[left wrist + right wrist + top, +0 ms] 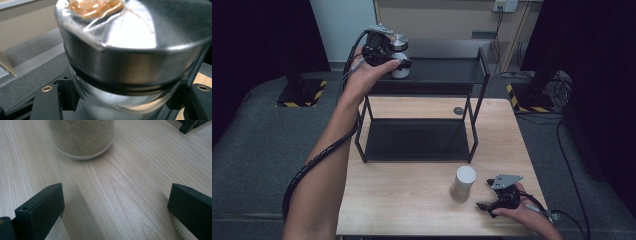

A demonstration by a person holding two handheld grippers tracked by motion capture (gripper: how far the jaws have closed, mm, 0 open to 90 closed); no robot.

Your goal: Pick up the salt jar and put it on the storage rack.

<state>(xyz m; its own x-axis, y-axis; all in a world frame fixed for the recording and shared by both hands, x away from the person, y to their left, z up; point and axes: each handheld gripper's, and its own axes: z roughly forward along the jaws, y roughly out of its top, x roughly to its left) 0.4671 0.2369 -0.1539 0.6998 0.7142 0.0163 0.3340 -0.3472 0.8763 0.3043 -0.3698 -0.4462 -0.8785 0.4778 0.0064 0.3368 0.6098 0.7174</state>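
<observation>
Nearest: right gripper (493, 197) resting on the wooden surface (402, 200), fingers (40, 212) spread wide and empty, white jar (462, 182) just ahead. Farther back: left gripper (393, 59) pinching the steel-lidded jar (399, 50) below its lid, at the rack's (437, 75) top shelf. Best kept upright, base seated flat on the shelf before easing the fingers apart.

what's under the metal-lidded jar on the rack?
The jar stands on the rack's top shelf, with the left gripper shut around it. Its base contact is hidden by the hand.
</observation>
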